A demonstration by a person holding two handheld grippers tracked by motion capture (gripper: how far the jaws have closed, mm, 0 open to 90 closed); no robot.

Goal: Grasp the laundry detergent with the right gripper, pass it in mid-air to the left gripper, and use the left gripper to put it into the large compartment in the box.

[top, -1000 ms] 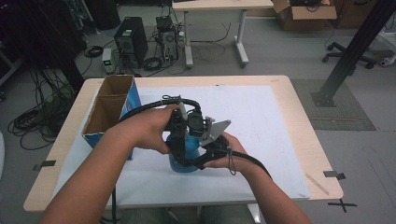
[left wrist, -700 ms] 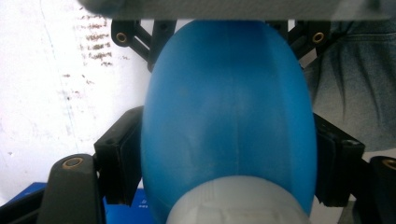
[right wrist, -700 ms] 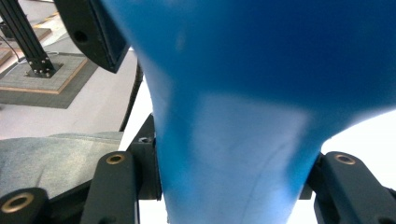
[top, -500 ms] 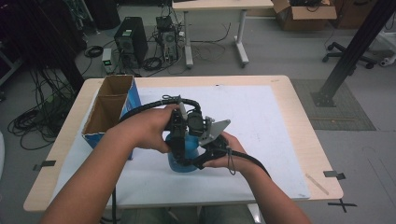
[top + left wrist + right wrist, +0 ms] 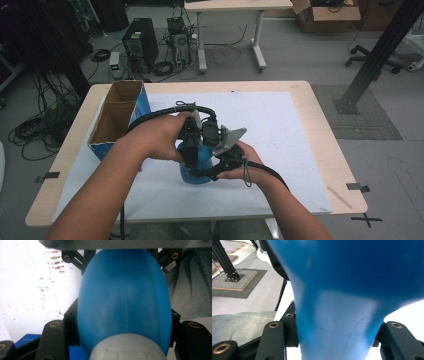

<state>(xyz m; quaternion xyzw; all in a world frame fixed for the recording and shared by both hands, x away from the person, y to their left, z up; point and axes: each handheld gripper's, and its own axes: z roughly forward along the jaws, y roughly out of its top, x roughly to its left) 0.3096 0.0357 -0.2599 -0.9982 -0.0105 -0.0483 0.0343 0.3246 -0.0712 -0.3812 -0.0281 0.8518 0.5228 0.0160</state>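
A blue plastic bottle (image 5: 198, 170) with a white cap (image 5: 127, 348) stands on the white sheet, between both hands. My left gripper (image 5: 192, 159) comes down on it from above; its jaws have just been closing and now press the bottle's sides (image 5: 125, 302). My right gripper (image 5: 212, 172) reaches in from the right, shut on the bottle's narrower part (image 5: 337, 322). In the right gripper view the black jaws (image 5: 337, 340) flank the blue body on both sides. The hands hide much of the bottle in the high view.
An open blue cardboard box (image 5: 117, 117) with two compartments stands at the table's left. A white sheet (image 5: 285, 130) covers most of the wooden table (image 5: 332, 155). Cables trail from both grippers. A computer tower (image 5: 140, 47) and another table stand behind.
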